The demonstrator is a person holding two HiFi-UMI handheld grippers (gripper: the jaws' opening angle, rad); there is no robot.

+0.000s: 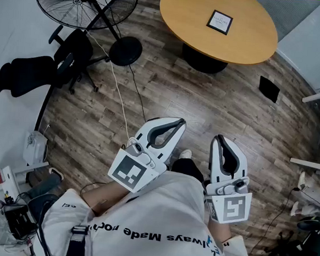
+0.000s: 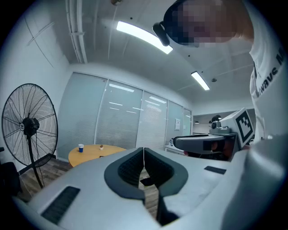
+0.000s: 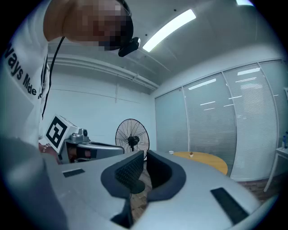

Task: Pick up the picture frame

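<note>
Pedestal fan (image 1: 81, 2) and office chair (image 1: 40, 71) stand at the left, clear of the work. The left gripper (image 1: 179, 122) is held close to the person's body, its jaws pressed together with nothing between them. Ahead, the picture frame (image 1: 219, 21) lies flat around the middle of the round table (image 1: 249, 43), set back from its near edge and well apart from both grippers. The right gripper (image 1: 220, 138) also sits near the body, its jaws a narrow slit apart and empty. The step in hand looks like the approach, with no grasp begun. The next move likely calls for crossing the wooden floor (image 1: 206, 106) to the table's near edge, then spreading one claw wide enough to take the frame's rim.
</note>
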